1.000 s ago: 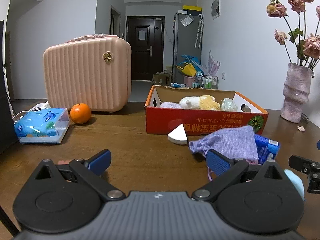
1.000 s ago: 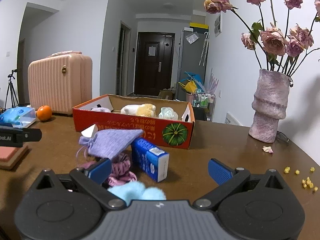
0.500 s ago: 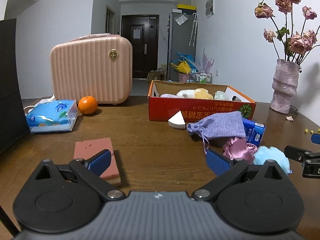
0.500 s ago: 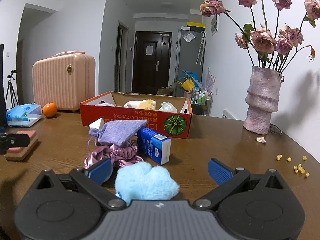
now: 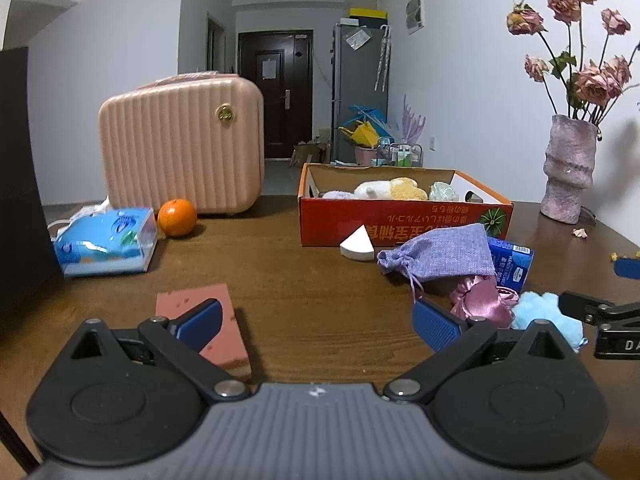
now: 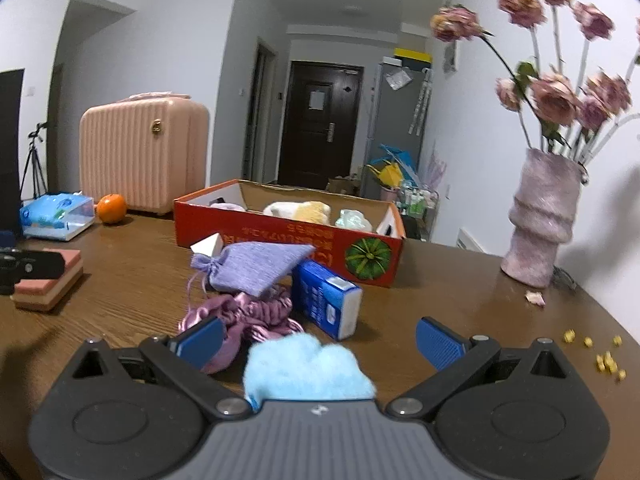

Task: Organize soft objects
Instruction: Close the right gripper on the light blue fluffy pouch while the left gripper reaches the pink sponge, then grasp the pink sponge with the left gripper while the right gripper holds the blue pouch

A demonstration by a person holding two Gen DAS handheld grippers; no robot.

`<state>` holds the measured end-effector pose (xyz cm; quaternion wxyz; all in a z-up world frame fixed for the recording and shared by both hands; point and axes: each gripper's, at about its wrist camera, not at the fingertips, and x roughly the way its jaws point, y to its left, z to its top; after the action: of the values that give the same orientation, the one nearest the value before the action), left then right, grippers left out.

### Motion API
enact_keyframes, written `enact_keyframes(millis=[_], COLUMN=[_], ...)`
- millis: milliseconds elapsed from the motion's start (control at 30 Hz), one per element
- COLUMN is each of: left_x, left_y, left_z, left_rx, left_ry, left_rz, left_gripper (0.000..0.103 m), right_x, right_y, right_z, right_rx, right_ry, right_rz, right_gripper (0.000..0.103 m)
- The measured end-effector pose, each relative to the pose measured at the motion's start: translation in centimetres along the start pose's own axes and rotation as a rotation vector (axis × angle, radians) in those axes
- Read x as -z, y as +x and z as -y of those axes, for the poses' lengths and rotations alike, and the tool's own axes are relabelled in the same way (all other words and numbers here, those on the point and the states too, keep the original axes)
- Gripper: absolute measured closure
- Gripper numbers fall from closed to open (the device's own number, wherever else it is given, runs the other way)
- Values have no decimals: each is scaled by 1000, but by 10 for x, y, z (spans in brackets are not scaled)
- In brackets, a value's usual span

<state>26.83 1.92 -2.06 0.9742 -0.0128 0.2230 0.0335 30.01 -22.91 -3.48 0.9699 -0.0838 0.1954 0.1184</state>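
My left gripper (image 5: 316, 322) is open low over the table, holding nothing. A pink sponge (image 5: 230, 344) lies by its left finger. Ahead on the right sit a white wedge sponge (image 5: 358, 244), a purple drawstring pouch (image 5: 440, 252), a pink satin scrunchie (image 5: 480, 300) and a blue fluffy puff (image 5: 544, 316). My right gripper (image 6: 320, 340) is open, with the blue puff (image 6: 304, 368) lying between its fingers, untouched. The scrunchie (image 6: 248, 312) and pouch (image 6: 256, 266) lie just beyond. The red cardboard box (image 6: 288, 236) behind them holds several soft items.
A blue carton (image 6: 326, 300) lies beside the pouch. At the back left are a tissue pack (image 5: 104, 242), an orange (image 5: 177, 218) and a pink suitcase (image 5: 180, 148). A vase of dried roses (image 6: 540, 220) stands at the right, with yellow crumbs (image 6: 600, 356) near the edge.
My left gripper has drawn back from the pouch, bringing the pink sponge into view. My right gripper has also pulled back, so the blue puff now shows between its open fingers.
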Motion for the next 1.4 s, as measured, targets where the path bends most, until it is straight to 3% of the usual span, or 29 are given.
enact_keyframes(millis=[167,567,900,1200,1267,1300,1400], left_x=[-2,0,-4,-3,-3,-3,-3], left_y=[3,2,2,6,6,5,5], left_z=[5,-4,5,-4,-6,-6,-7], left_rx=[6,-7,23,1,-3,-5,-8], left_ry=[26,-16,26,-14,-18,-19,-19], left_rz=[-2,-17,-7,-26,-25,-24,-23], left_gripper=[0,0,0,0,0,0,0], right_x=[2,8,10,16,17,18,17], right_y=[3,10,21,42,47,48,44], right_z=[-9,1,-8,-1,0,1,4], right_rx=[-10,-1,-9,-10,-33,-49,-58], right_ry=[-42,13,-32,6,17,27,50], right_rz=[-9,-54,-94,-184,-212,-223,-213], right_gripper=[0,0,0,1,9,28,38])
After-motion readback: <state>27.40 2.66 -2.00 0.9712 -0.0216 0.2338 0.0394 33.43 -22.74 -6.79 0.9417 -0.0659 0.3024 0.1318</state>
